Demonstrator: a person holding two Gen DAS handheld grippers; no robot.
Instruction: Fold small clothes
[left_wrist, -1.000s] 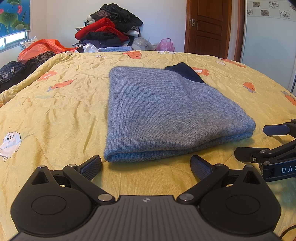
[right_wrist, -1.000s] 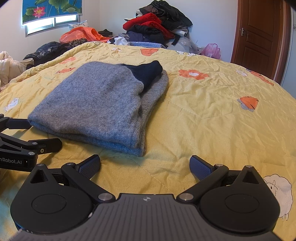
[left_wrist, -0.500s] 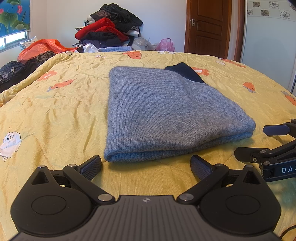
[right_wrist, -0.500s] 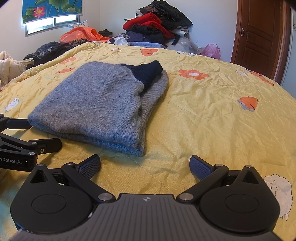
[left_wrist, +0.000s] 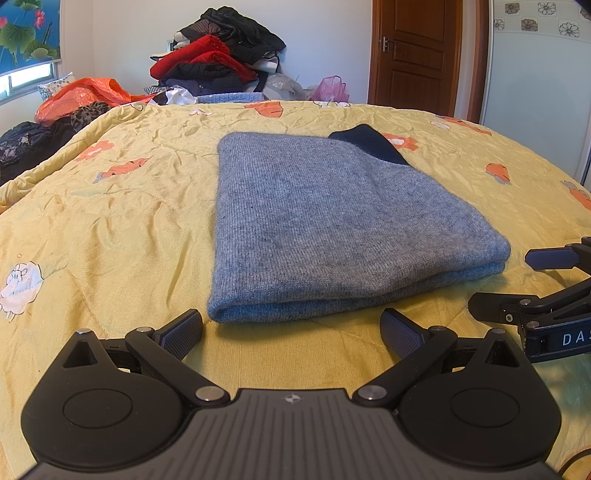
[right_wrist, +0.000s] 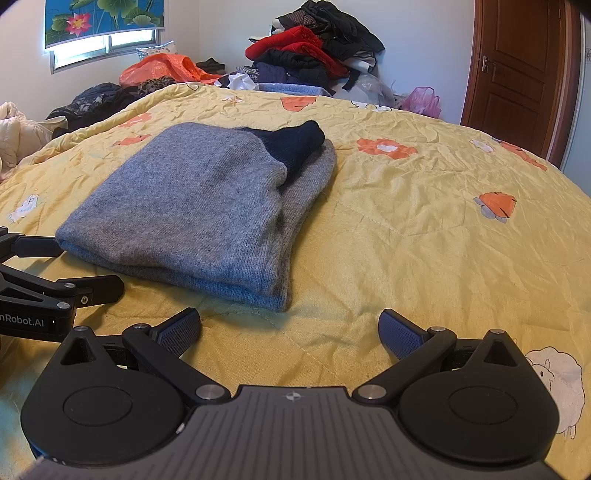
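The folded grey sweater (left_wrist: 332, 225) lies in the middle of the bed (left_wrist: 110, 229), a dark blue part (right_wrist: 295, 144) poking out at its far end. Both tongs hover low over the quilt at the sweater's near edge, side by side: left tongs (left_wrist: 291, 330) and right tongs (right_wrist: 290, 328) spread wide, holding nothing.

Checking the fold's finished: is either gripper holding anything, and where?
Nothing: left gripper and right gripper are open, short of the folded sweater.
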